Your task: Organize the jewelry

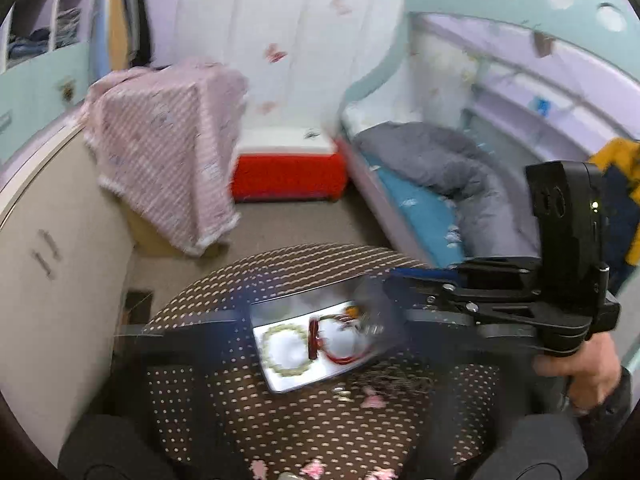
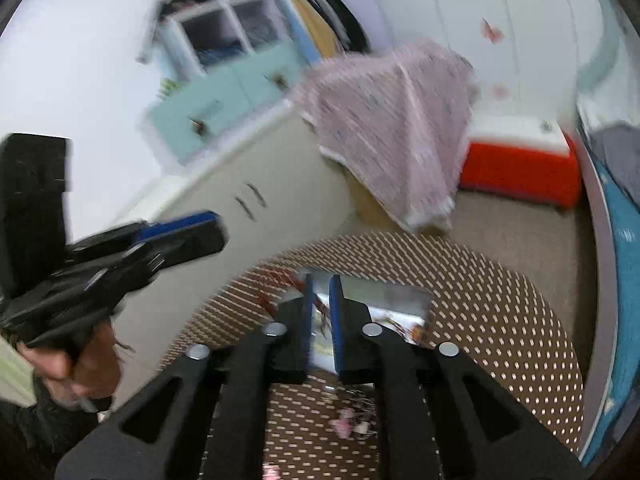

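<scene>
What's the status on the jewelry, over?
Left gripper jaws wide, empty. Right gripper jaws partly apart, empty. Bead bracelet, red bracelet in tray. Nothing blocking.

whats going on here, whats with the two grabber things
A person holds a two-finger gripper in each hand over a round table with a dotted brown cloth. On it sits a shiny tray with a pale bead bracelet and red jewelry. The right gripper hovers above the tray, jaws a little apart with nothing between them. The left gripper is off to the side, holding nothing that shows. The pictures are blurred.
</scene>
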`<state>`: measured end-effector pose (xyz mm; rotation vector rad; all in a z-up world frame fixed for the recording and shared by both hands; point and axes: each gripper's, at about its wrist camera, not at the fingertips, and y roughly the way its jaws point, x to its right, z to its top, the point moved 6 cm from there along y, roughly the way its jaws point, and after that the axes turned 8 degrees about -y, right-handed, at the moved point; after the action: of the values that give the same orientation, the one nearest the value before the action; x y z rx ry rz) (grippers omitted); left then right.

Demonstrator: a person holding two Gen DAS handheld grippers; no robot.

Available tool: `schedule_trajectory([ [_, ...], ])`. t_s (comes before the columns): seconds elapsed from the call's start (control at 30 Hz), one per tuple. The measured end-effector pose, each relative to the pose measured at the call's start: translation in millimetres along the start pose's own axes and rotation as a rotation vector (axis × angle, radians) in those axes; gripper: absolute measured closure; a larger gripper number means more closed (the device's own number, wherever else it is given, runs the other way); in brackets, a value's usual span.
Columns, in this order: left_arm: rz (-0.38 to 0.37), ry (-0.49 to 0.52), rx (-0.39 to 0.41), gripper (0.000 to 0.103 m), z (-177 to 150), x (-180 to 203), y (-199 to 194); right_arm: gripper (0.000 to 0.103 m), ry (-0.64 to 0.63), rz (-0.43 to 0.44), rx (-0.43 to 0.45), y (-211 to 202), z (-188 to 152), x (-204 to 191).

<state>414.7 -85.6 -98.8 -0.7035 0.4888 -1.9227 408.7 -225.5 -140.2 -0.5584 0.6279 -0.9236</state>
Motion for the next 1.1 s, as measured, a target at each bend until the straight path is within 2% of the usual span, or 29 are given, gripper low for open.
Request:
schedule_trajectory([
  [0.03,0.014,-0.01,0.027,0.007,0,-4,-2,0.038,0.022,-0.013,-0.002,1,-1,6],
  [0.07,0.029,-0.018,0.025,0.007,-3,-8,-2,0.026,0.041,-0.04,0.014,-2,-5,12],
  [0.1,0.047,-0.027,0.018,0.007,-5,-13,-2,0.018,0.045,-0.067,0.045,-9,-7,15],
  [0.2,0.082,-0.049,0.05,0.007,-7,-24,-15,0.01,0.057,-0.114,0.089,-26,-15,19],
  [0.63,0.144,-0.066,0.169,0.007,-30,-35,-87,0.009,0.014,-0.208,0.22,-89,-29,-18],
  [0.9,0.177,-0.047,0.207,0.007,-61,-36,-116,0.008,-0.041,-0.235,0.225,-104,-57,-54],
  [1.1,0.206,-0.023,0.177,0.007,-93,-43,-116,0.008,-0.077,-0.254,0.176,-97,-89,-71],
])
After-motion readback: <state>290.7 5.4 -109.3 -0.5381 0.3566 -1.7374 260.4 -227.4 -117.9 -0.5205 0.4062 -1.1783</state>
